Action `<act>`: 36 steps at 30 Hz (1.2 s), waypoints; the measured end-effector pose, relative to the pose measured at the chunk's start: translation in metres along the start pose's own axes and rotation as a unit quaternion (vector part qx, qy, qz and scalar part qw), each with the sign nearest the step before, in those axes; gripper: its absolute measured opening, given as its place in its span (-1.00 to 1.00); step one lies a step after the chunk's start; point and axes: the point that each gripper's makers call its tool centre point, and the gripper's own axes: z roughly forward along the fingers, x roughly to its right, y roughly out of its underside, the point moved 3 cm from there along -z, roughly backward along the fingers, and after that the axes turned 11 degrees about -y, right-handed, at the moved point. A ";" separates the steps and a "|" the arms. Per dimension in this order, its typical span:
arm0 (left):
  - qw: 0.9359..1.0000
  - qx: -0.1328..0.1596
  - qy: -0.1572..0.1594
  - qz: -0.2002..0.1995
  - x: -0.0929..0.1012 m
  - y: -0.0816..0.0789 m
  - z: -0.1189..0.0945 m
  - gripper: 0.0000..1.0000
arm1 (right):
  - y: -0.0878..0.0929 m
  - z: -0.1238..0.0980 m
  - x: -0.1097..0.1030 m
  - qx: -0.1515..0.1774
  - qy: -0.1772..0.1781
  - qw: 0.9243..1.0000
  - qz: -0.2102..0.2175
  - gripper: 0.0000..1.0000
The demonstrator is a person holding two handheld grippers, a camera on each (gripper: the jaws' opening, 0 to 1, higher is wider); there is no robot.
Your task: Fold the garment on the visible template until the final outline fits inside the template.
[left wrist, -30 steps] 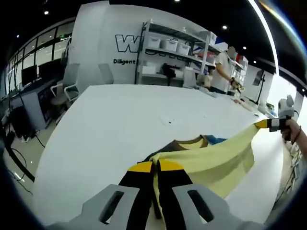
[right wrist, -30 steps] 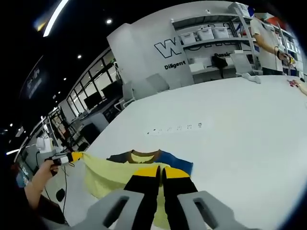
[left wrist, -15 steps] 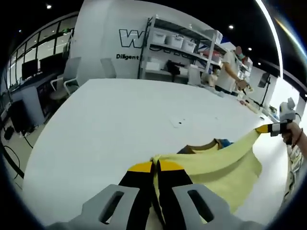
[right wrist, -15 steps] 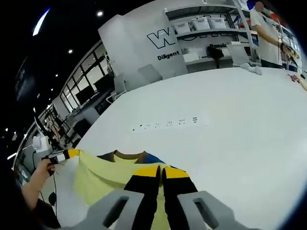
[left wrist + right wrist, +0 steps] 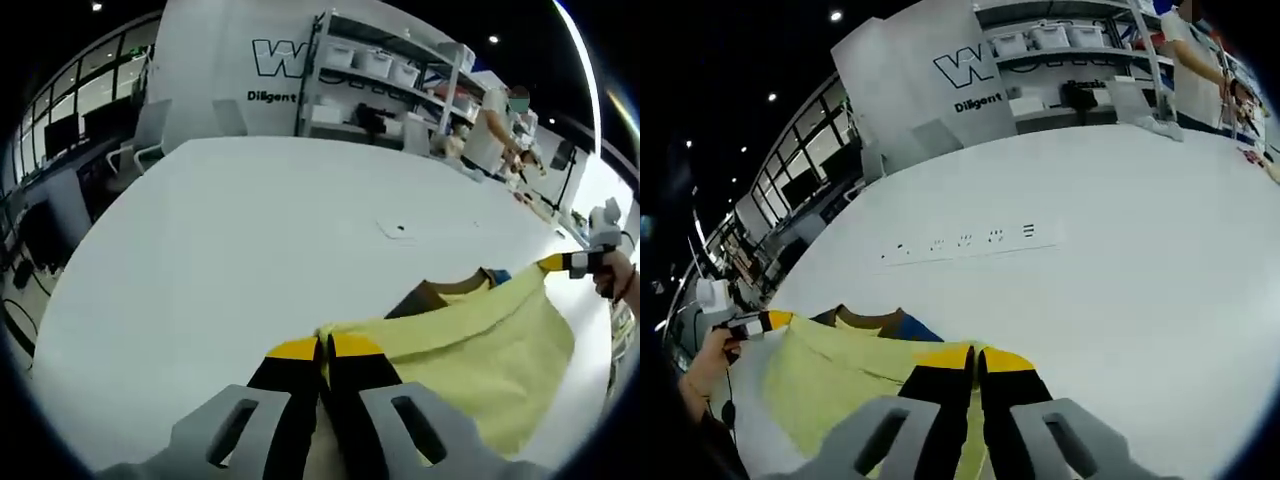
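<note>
Both hand-held grippers clamped on the yellow garment (image 5: 480, 345): left hand-held gripper (image 5: 322, 348) and right hand-held gripper (image 5: 975, 357) each pinch a corner, edge stretched taut between them over the white desk (image 5: 230, 240). Fabric looks light, limp, sags mid-span. Grip corners, keep tension, lay flat. Template not clearly discernible.

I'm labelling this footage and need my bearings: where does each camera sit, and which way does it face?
Left gripper view: rides the left gripper, looking along its shut jaws across the white table toward shelving; the right gripper and hand enter from the right.
Right gripper view: rides the right gripper, facing the same wall; the left gripper and hand show at left.
Shared: the pale yellow cloth garment stretched between both grippers, the table, the lettered wall.
</note>
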 end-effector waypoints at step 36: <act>0.984 0.062 -0.055 0.159 -0.009 -0.004 0.011 -0.25 | -0.006 0.011 0.010 0.018 0.034 0.982 -0.186 -0.28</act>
